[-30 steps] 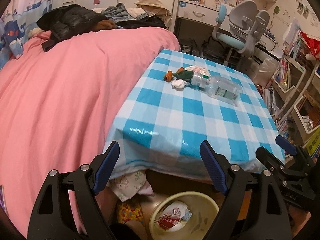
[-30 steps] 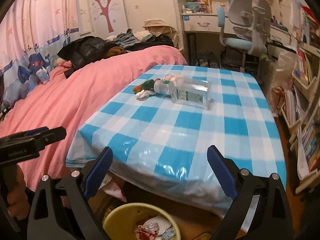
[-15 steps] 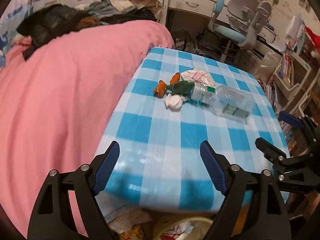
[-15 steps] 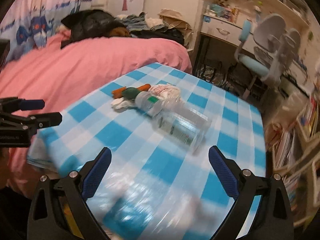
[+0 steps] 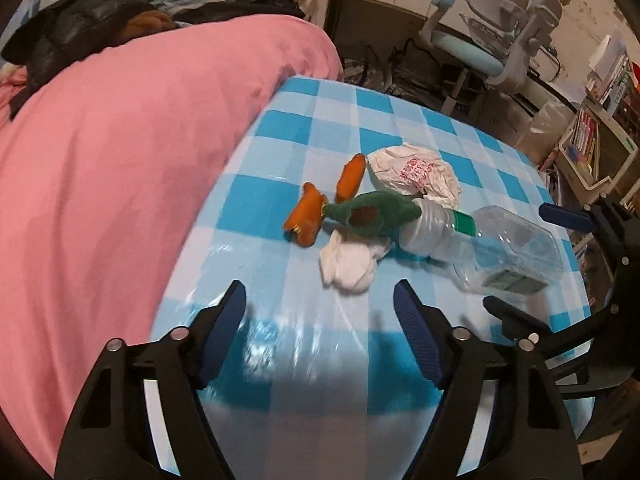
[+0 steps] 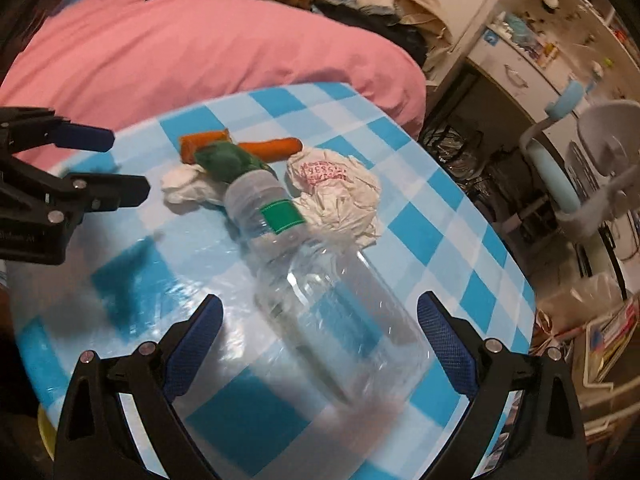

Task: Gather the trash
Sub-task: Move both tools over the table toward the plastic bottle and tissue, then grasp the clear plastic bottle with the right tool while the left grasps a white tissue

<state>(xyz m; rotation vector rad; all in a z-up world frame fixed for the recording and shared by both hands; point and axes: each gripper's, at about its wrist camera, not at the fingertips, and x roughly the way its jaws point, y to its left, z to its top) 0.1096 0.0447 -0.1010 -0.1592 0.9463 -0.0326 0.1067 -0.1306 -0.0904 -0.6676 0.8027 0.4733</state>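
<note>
1. The trash lies in one heap near the middle of the surface (image 5: 280,152), toward its far edge: a clear bottle (image 6: 320,280), a white tissue (image 5: 348,264), a crumpled wrapper (image 5: 416,172) and orange peels (image 5: 306,216).
2. I think each piece is best taken alone, with the tongs set across the bottle's body.
3. The left tongs (image 5: 320,312) are closing on nothing, just before the tissue.
4. The right tongs (image 6: 318,324) stand released, wide around the bottle, pads not pressing.
</note>
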